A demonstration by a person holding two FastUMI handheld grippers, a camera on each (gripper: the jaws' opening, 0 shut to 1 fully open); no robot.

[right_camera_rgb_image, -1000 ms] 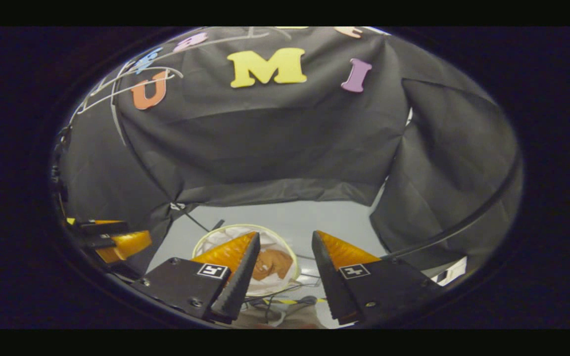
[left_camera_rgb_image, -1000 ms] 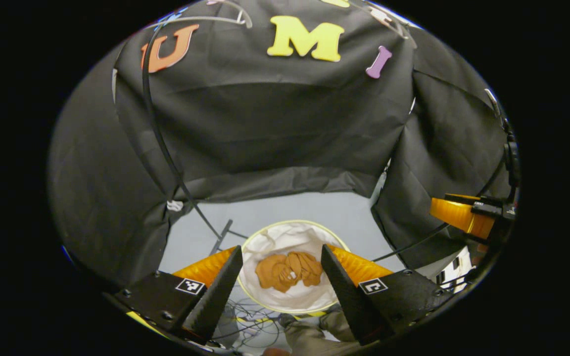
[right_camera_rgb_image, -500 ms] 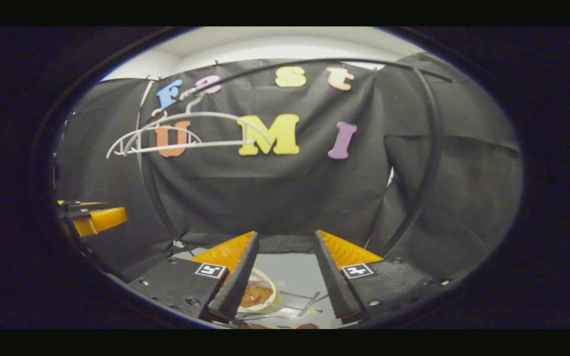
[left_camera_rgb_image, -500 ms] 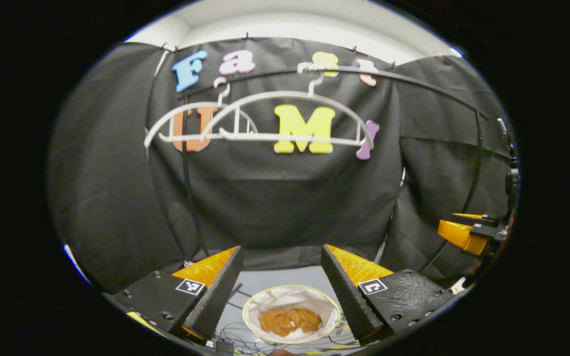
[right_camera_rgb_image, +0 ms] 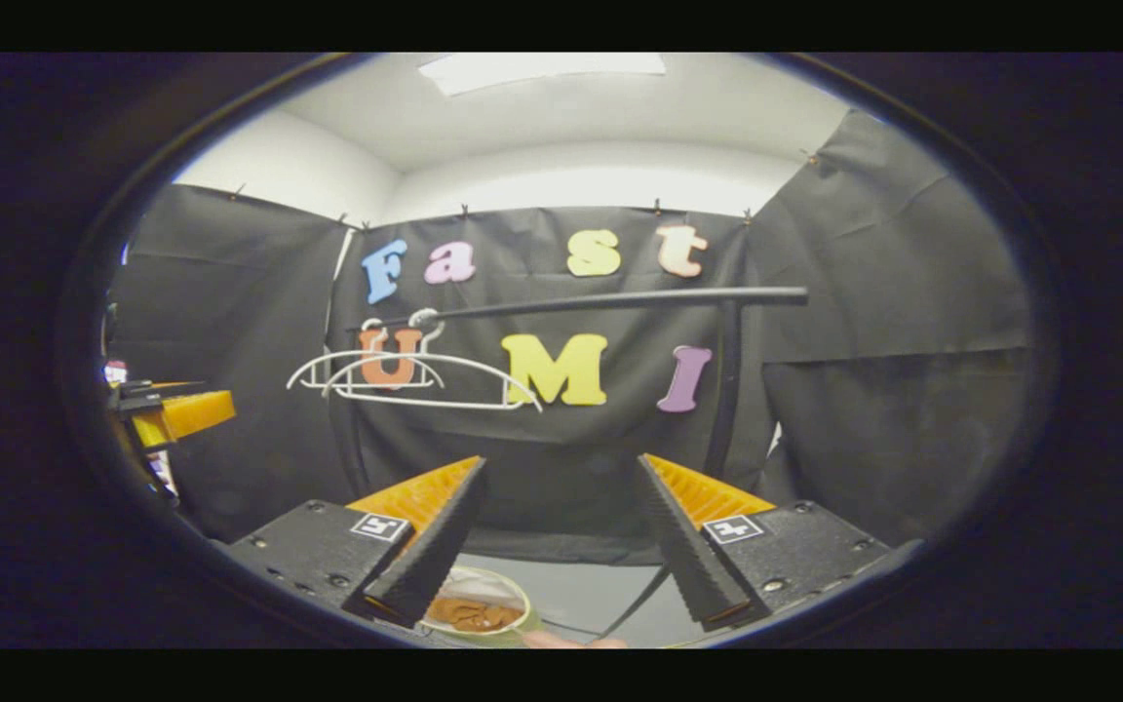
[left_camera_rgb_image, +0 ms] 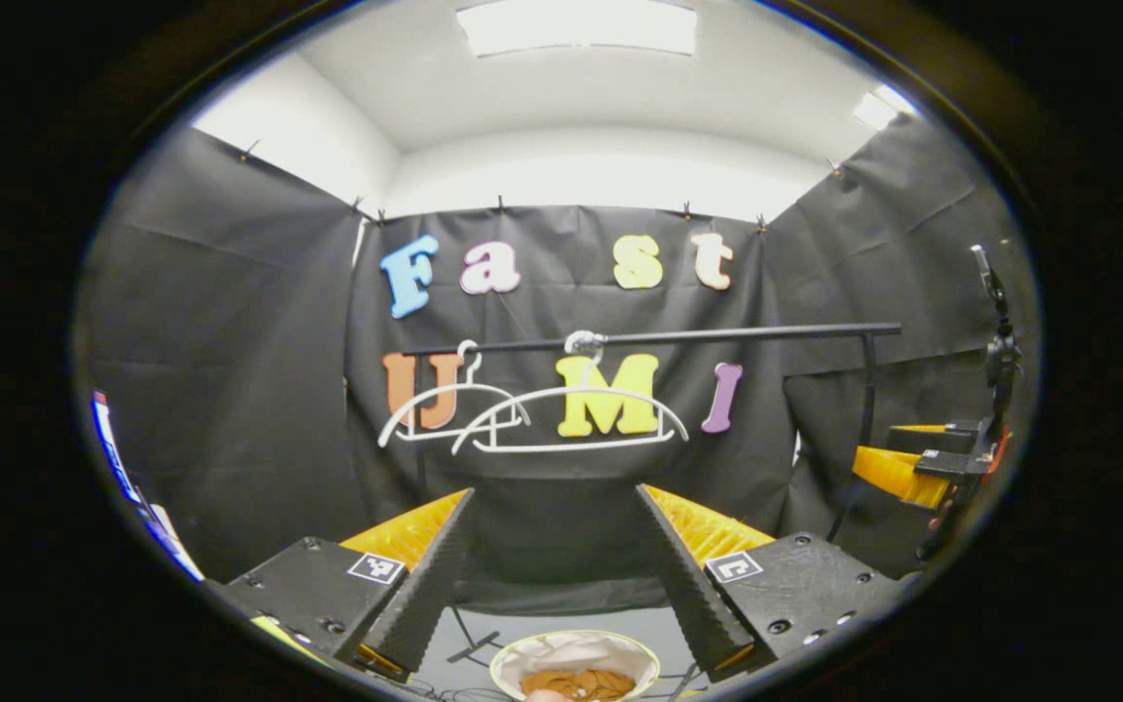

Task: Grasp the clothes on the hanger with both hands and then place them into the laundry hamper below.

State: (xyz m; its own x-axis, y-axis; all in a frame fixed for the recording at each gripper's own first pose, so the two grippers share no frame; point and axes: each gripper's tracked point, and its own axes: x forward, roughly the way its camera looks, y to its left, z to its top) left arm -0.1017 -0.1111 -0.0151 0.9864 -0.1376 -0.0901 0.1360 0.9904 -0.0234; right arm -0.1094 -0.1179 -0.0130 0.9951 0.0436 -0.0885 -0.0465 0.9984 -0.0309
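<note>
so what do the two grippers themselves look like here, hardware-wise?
Left gripper and right gripper match: black textured bodies with screw heads, a small square black-and-white tag on each side, and two wedge-shaped fingers with ribbed outer faces and serrated inner faces.

Below me I see the pale grey floor (left_camera_rgb_image: 664,624). The round laundry hamper (left_camera_rgb_image: 573,651) stands directly on it, with the brown clothes (left_camera_rgb_image: 581,682) inside. Thin dark cables (left_camera_rgb_image: 472,645) lie on the floor beside the hamper.

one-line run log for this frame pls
left claw: open | right claw: open | hangers: bare | brown garment: in hamper
</note>
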